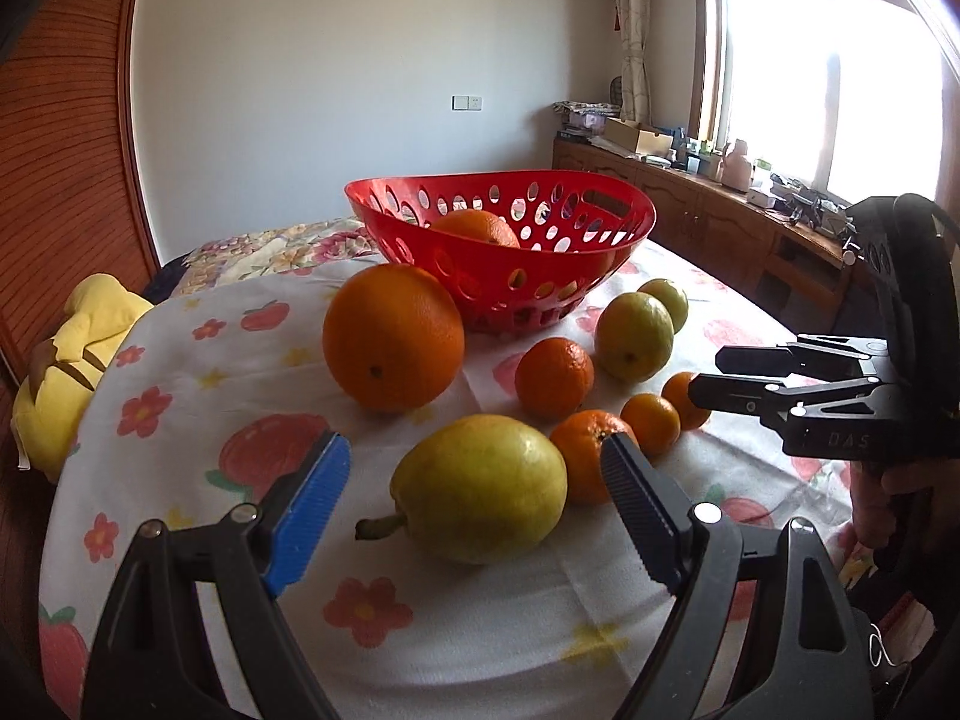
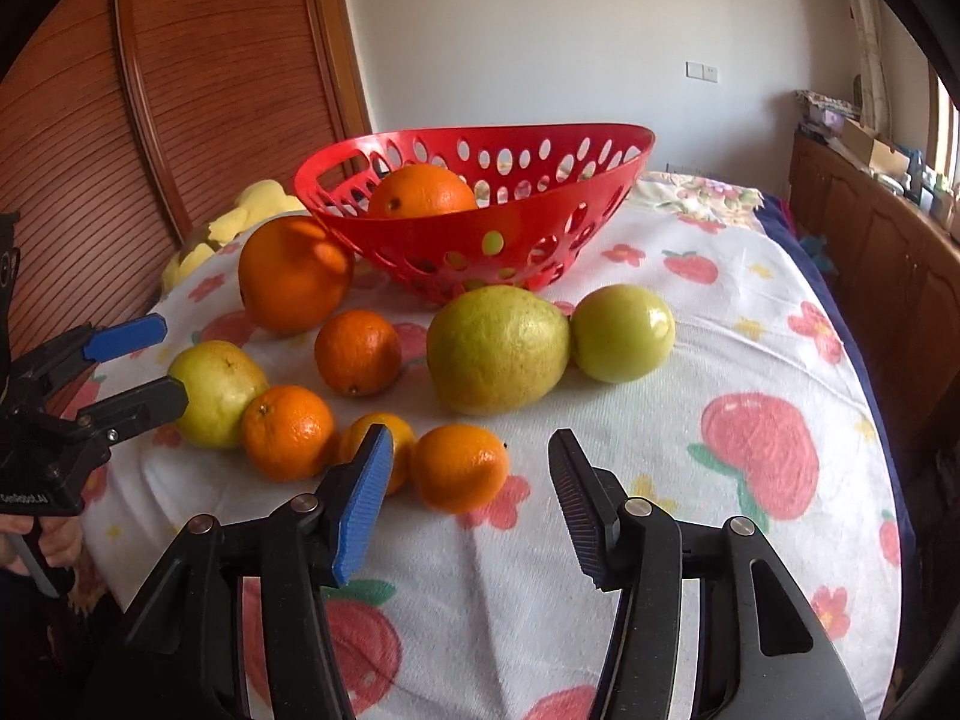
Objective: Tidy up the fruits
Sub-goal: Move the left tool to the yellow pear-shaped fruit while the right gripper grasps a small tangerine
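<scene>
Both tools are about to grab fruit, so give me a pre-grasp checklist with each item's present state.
1. Left tool open around the pear, fingers clear of it: ok.
2. Right tool open, lined up on the nearest mandarin: ok, not yet touching.
3. Neighbouring mandarin close behind the blue finger, may get nudged: not ok.
4. Red basket upright with room; holds one orange: ok.
5. Tools apart from each other: ok.
6. Pear's far side against a mandarin: cannot tell.
</scene>
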